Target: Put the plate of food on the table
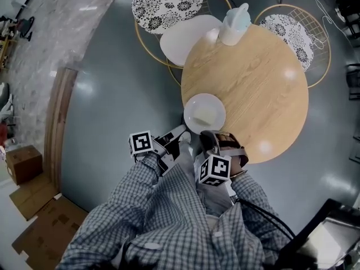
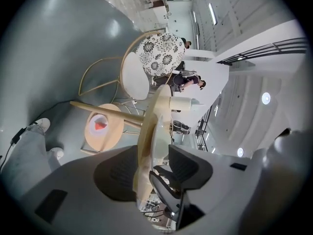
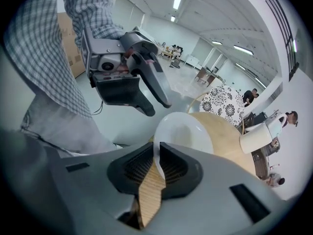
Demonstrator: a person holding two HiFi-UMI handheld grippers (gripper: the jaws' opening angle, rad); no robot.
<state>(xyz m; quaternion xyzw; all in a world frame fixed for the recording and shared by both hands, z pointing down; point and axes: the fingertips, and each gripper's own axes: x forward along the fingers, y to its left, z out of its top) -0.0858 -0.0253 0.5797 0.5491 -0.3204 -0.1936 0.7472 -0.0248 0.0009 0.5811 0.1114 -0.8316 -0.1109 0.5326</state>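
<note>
The white round ceramic plate (image 1: 192, 107), carrying a pale piece of food (image 1: 206, 116), rests on the round light-wood table (image 1: 253, 77) at its near edge. The right tool (image 3: 157, 168) pinches the plate's near rim between its pads. The left tool (image 2: 149, 173) is spread wide just off that same edge, left of the plate, gripping nothing. A white jug (image 1: 233, 22) stands at the table's far edge.

Counter (image 1: 259, 89) top mostly bare: middle and right side free to pass. Obstacles: plate (image 1: 193, 106) at counter's near edge, white jug (image 1: 233, 24) at far edge, patterned chairs (image 1: 169, 4) just beyond far edge.
</note>
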